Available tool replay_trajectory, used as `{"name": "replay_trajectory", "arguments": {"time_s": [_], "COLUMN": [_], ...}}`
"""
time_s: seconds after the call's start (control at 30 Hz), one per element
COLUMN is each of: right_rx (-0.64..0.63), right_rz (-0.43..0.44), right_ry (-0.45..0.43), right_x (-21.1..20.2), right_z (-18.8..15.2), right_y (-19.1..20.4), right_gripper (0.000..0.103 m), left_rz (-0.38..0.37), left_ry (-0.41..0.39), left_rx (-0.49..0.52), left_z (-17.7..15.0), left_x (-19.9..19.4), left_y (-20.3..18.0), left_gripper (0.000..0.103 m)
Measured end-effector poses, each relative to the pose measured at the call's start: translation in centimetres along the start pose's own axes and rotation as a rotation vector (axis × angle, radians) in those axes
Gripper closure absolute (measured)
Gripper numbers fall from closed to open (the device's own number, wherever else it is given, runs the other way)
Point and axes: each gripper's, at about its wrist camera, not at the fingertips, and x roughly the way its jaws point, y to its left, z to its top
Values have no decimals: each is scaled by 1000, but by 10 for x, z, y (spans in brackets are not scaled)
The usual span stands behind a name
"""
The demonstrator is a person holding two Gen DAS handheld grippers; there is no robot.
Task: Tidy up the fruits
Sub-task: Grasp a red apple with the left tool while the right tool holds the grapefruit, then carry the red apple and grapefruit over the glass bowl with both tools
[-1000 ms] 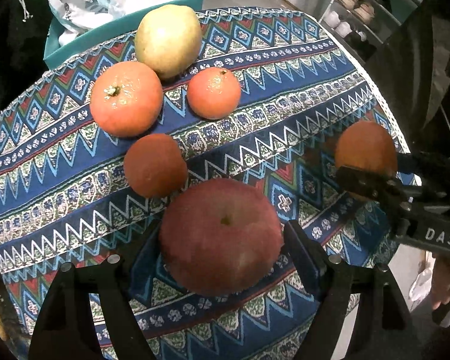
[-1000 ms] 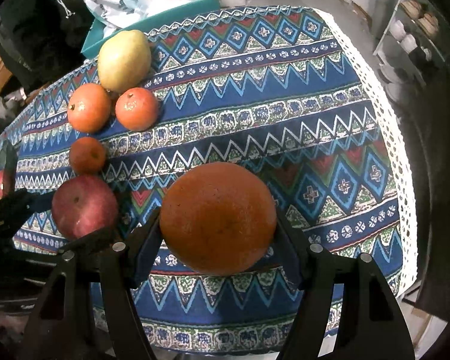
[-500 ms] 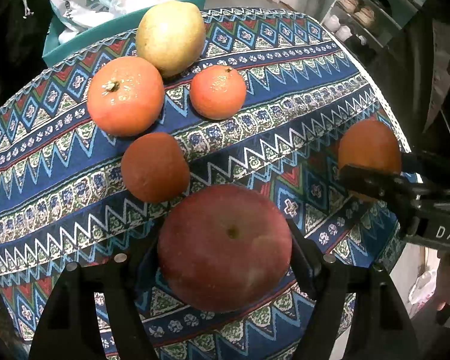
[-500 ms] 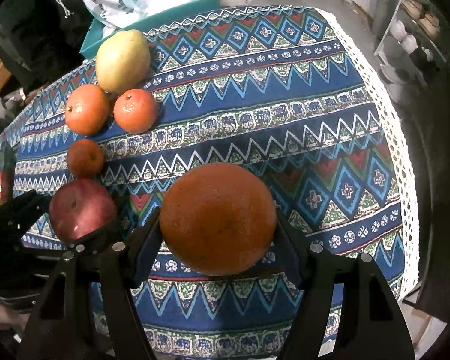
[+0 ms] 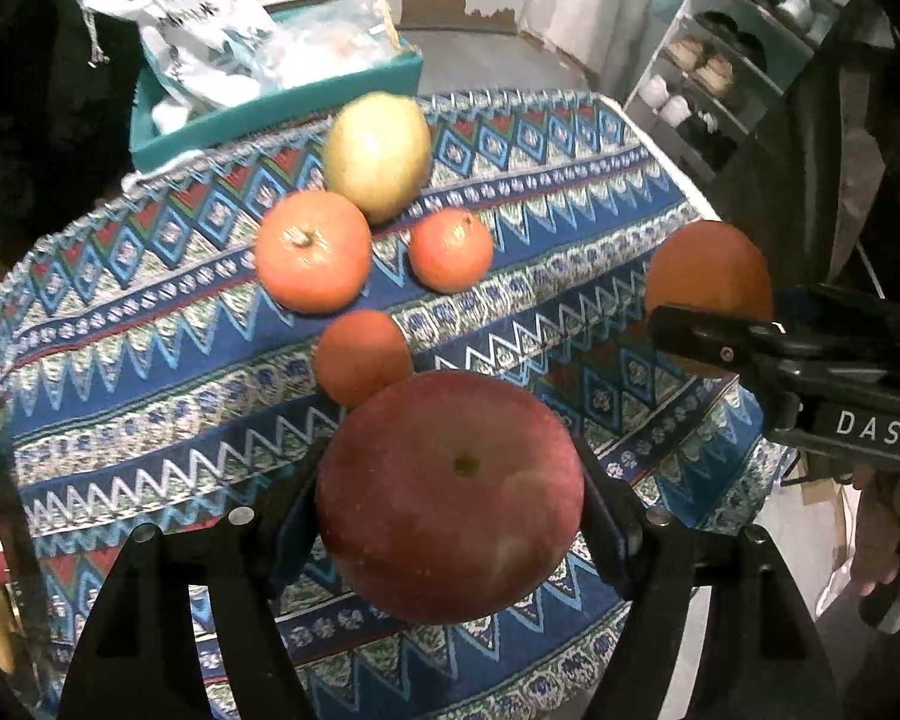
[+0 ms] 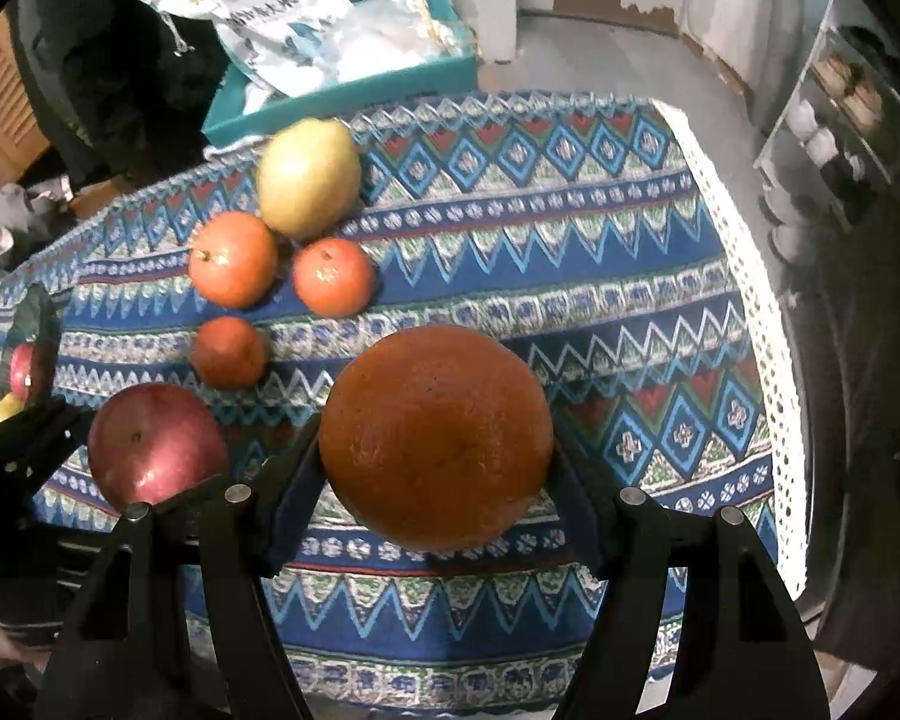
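Grippers tilt steeply downward: left gripper [image 5: 450, 516] grips apple [image 5: 450, 495], right gripper [image 6: 435, 480] orange [image 6: 435, 435].

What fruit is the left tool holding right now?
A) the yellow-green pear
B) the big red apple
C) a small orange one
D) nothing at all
B: in the left wrist view, the big red apple sits squeezed between the two fingers of the left tool, while the pear lies far off on the patterned cloth.
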Motion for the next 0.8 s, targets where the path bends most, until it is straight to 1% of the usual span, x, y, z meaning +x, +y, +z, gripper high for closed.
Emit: {"name": "replay_trajectory", "arguments": {"time_s": [0.4, 0.53, 0.8], "right_rx": [-58, -81, -131], "right_rz": [30, 45, 82], "right_ry": [-115, -156, -209], "right_x": [-48, -66, -90], "right_z": [15, 21, 28], "right_y": [33, 46, 74], "right_gripper": [33, 33, 33], "left_rz": [40, 37, 33], "left_ry": [-116, -142, -207], "left_rx": [-8, -25, -41], "left_z": [6, 8, 2], "left_x": [-59, -76, -115], "left_y": [14, 21, 37], "left_gripper": [26, 26, 26]}}
